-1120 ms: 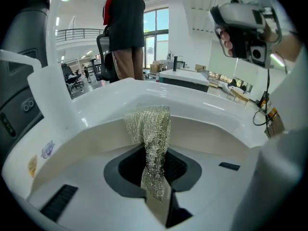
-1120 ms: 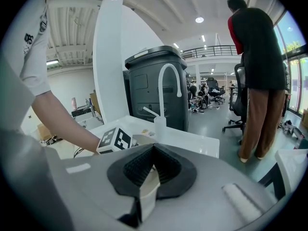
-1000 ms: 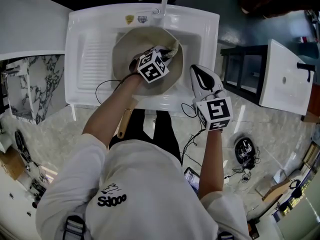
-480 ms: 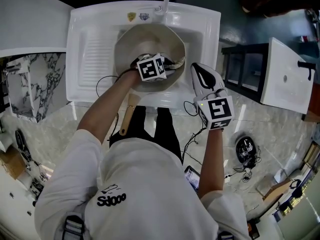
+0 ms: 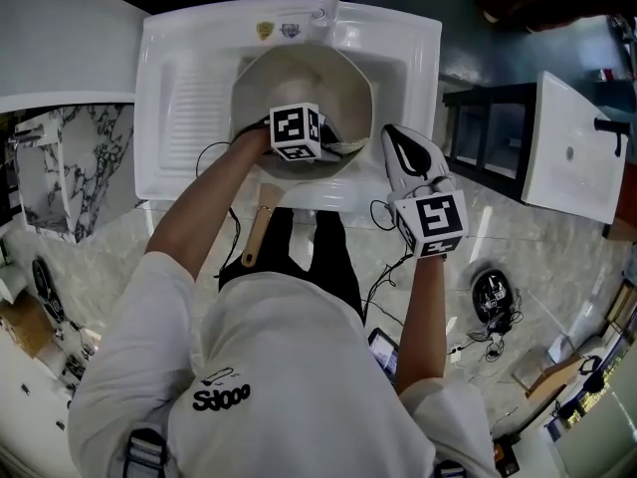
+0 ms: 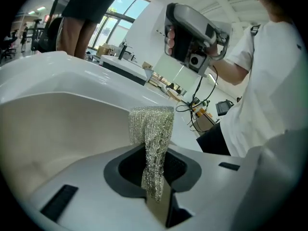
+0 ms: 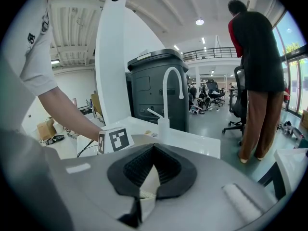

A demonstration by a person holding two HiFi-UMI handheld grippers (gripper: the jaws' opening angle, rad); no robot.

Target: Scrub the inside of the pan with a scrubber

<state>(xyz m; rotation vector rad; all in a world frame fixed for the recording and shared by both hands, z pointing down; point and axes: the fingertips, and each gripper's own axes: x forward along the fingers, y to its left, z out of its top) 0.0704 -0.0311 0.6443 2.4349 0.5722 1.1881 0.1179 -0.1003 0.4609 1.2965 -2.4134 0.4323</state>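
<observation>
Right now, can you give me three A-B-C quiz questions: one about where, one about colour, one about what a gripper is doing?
1. Where is the pan? A on the floor; B in the white sink; C on the black shelf.
2. What colour is the scrubber? A silver; B red; C blue.
3. What is the left gripper doing? A open and empty; B holding a spoon; C shut on the scrubber.
Answers: 1 B, the head view shows it in the basin. 2 A, its mesh glints silver. 3 C, its jaws pinch the mesh.
</observation>
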